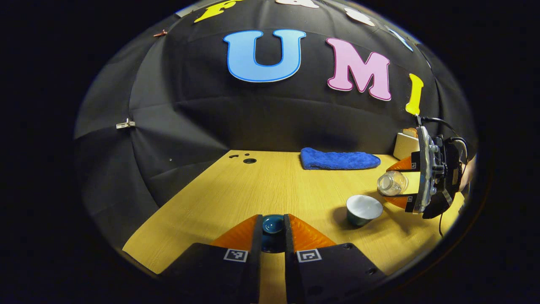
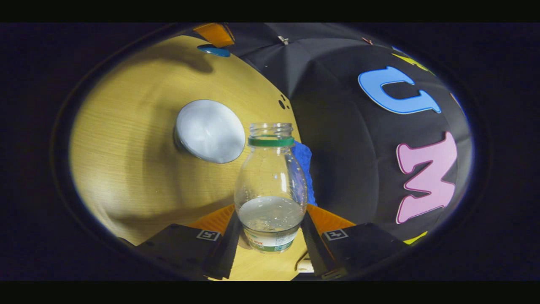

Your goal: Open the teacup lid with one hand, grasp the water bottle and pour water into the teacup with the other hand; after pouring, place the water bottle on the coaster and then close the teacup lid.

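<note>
Left gripper (image 1: 273,230): jaws clamped on the teacup lid (image 1: 273,224), one finger on each side of its knob. Lid dark teal, glossy, round, with a small dished knob on top; held low over the near edge of the wooden counter (image 1: 253,190). Cannot tell whether the lid touches the counter.

Right gripper (image 2: 270,230): jaws clamped on the lower body of the water bottle (image 2: 270,185), both fingers pressing on its sides. Bottle of clear plastic, no cap, open mouth, green ring below the neck, label with green and red print at the bottom. Some water inside, collected at the bottom end near the fingers; drops on the inner wall.

In the left gripper view, same bottle (image 1: 392,183) lying nearly horizontal in the other gripper (image 1: 403,181), mouth turned toward the teacup (image 1: 364,209), above it and a little to the right, not touching.

Teacup open, standing upright on the counter, well apart from the lid. Outside dark teal, inside pale grey-white; in the right gripper view the cup (image 2: 209,131) seen from above, just beside the bottle mouth. Whether water is inside, cannot tell.

Blue cloth (image 1: 339,160) folded at the far edge of the counter, by the wall. Pale box-like thing (image 1: 406,144) behind the right gripper, partly hidden.
</note>
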{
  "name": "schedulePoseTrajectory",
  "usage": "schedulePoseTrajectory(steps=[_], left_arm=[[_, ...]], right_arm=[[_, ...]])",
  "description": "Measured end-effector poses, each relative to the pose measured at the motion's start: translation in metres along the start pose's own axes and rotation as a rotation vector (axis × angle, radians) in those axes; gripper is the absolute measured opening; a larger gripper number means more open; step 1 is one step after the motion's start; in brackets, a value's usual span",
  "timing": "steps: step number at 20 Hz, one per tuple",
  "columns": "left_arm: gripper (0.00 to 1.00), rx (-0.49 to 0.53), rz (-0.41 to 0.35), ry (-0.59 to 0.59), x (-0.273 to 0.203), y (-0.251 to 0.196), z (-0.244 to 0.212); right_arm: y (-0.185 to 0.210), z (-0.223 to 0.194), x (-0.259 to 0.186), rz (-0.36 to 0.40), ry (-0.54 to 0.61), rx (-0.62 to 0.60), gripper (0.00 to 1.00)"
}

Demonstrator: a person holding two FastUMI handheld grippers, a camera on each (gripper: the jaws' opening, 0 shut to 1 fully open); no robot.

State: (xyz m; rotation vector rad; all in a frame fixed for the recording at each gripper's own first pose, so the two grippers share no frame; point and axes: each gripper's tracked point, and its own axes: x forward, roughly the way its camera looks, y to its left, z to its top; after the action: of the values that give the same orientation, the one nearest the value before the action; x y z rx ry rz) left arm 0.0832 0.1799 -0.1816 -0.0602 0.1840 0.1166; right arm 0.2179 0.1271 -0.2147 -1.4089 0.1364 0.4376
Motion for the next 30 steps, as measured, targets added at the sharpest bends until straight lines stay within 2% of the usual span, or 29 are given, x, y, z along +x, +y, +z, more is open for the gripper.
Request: schedulePoseTrajectory(steps=[1,7,8,9,13,15,17,18,21,22,23,24,25,26,28,29,30], left_arm=[[0.24,-0.002,-0.002,0.001,0.000,0.000,0.000],[0.24,-0.010,-0.002,0.005,0.003,-0.001,-0.006],[0.28,-0.010,-0.002,0.006,0.003,0.000,-0.008],[0.24,-0.009,-0.002,0.007,0.003,0.000,-0.008],[0.24,-0.011,0.001,0.008,0.003,0.002,-0.009],[0.28,-0.016,0.005,0.005,0.003,0.004,-0.011],[0.24,-0.024,0.010,0.003,0.002,0.005,-0.011],[0.28,-0.029,0.013,0.002,0.002,0.006,-0.012],[0.24,-0.044,0.023,-0.007,0.000,0.008,-0.011],[0.31,-0.048,0.030,-0.015,-0.001,0.011,-0.010],[0.31,-0.051,0.033,-0.019,-0.002,0.011,-0.010],[0.24,-0.055,0.039,-0.019,-0.005,0.012,-0.012],[0.24,-0.062,0.042,-0.017,-0.005,0.013,-0.014],[0.28,-0.070,0.046,-0.012,-0.005,0.014,-0.017],[0.24,-0.077,0.051,-0.008,-0.006,0.015,-0.019],[0.28,-0.077,0.054,-0.008,-0.006,0.016,-0.019],[0.24,-0.077,0.057,-0.011,-0.007,0.018,-0.019]], right_arm=[[-0.001,0.001,0.000,-0.006,0.001,-0.025,0.73],[0.000,0.005,0.005,0.004,-0.014,-0.127,0.74],[0.000,0.005,0.005,0.004,-0.014,-0.146,0.73],[-0.001,0.005,0.005,0.000,-0.016,-0.168,0.73],[-0.001,0.006,0.007,0.000,-0.015,-0.215,0.73],[-0.004,0.007,0.007,-0.002,-0.020,-0.250,0.73],[-0.006,0.008,0.007,-0.003,-0.023,-0.276,0.73],[-0.007,0.008,0.007,-0.001,-0.024,-0.290,0.73],[-0.010,0.008,0.008,-0.001,-0.026,-0.333,0.73],[-0.011,0.009,0.009,-0.006,-0.027,-0.350,0.73],[-0.013,0.009,0.008,-0.010,-0.026,-0.362,0.76],[-0.012,0.009,0.009,-0.005,-0.024,-0.366,0.73],[-0.013,0.008,0.010,-0.001,-0.019,-0.372,0.73],[-0.014,0.008,0.010,0.000,-0.016,-0.383,0.73],[-0.015,0.009,0.009,0.003,-0.016,-0.395,0.73],[-0.015,0.008,0.010,0.006,-0.018,-0.403,0.73],[-0.016,0.008,0.010,0.005,-0.019,-0.418,0.73]])
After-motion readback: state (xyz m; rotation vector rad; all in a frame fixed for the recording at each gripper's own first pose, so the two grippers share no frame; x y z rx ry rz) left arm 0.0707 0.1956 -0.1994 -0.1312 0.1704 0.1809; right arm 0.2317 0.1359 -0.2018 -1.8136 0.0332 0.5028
